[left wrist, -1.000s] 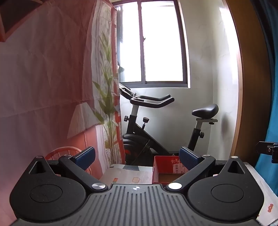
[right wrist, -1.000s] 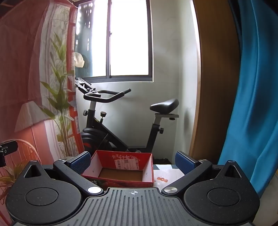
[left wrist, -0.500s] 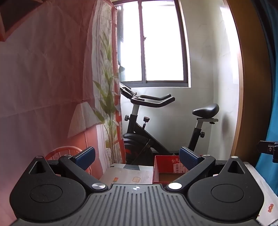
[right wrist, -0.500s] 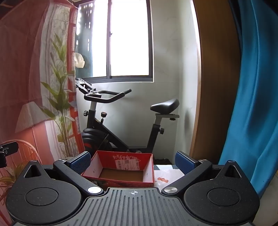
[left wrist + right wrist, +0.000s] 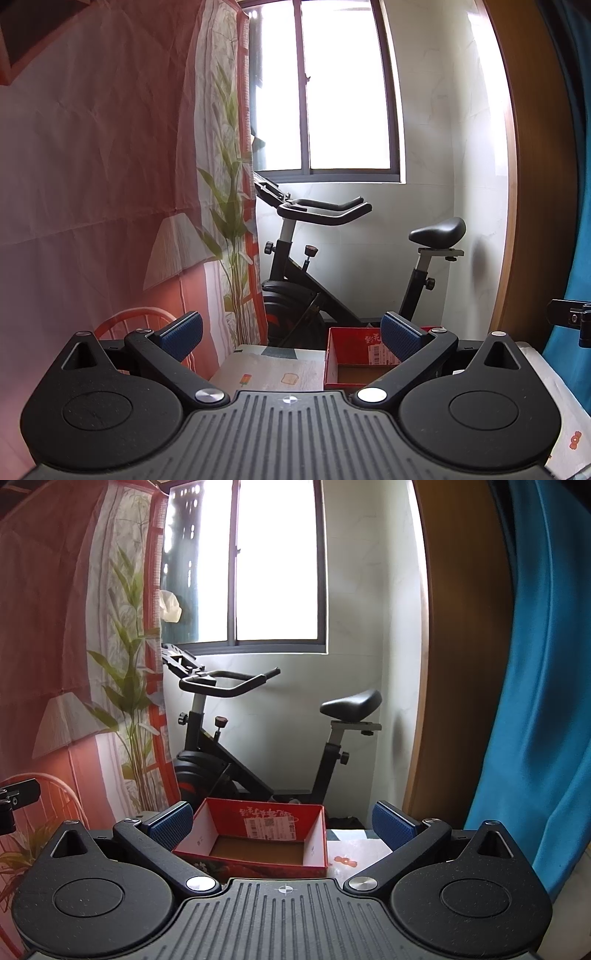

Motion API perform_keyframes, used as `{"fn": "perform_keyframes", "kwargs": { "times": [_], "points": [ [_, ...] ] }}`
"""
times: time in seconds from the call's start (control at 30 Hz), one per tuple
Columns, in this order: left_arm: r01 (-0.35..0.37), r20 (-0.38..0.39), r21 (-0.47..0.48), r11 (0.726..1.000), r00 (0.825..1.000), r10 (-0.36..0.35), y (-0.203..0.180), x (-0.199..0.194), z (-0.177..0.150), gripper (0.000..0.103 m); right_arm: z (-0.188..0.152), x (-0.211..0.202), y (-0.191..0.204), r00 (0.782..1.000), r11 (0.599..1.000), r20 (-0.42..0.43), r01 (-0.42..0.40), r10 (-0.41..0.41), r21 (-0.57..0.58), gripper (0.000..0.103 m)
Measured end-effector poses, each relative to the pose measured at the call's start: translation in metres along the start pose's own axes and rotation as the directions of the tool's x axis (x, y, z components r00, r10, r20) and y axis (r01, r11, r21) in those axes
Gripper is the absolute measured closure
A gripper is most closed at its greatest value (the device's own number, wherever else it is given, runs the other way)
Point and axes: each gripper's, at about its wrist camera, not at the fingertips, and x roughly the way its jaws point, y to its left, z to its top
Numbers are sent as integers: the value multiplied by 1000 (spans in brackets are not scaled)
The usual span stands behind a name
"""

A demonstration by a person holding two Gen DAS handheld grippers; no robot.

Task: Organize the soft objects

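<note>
An open red cardboard box stands on a table with a printed cloth; its inside looks empty. It also shows in the left wrist view, to the right of centre. My right gripper is open and empty, held level in front of the box. My left gripper is open and empty, held to the left of the box over the table. No soft objects show in either view.
A black exercise bike stands behind the table under the window. A pink printed curtain hangs on the left, a blue curtain on the right. A brown door frame is right of the bike.
Both views have barely shifted; the left gripper has drifted very slightly. Both grippers stay open and empty.
</note>
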Motion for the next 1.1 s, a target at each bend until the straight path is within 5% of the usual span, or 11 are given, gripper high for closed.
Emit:
{"fn": "perform_keyframes", "kwargs": {
  "times": [1.1],
  "points": [
    [3, -15, 7, 1000, 1000, -3, -1, 5, -2, 0, 0, 1, 0, 1000, 1000, 0, 0, 0, 3, 0]
  ]
}}
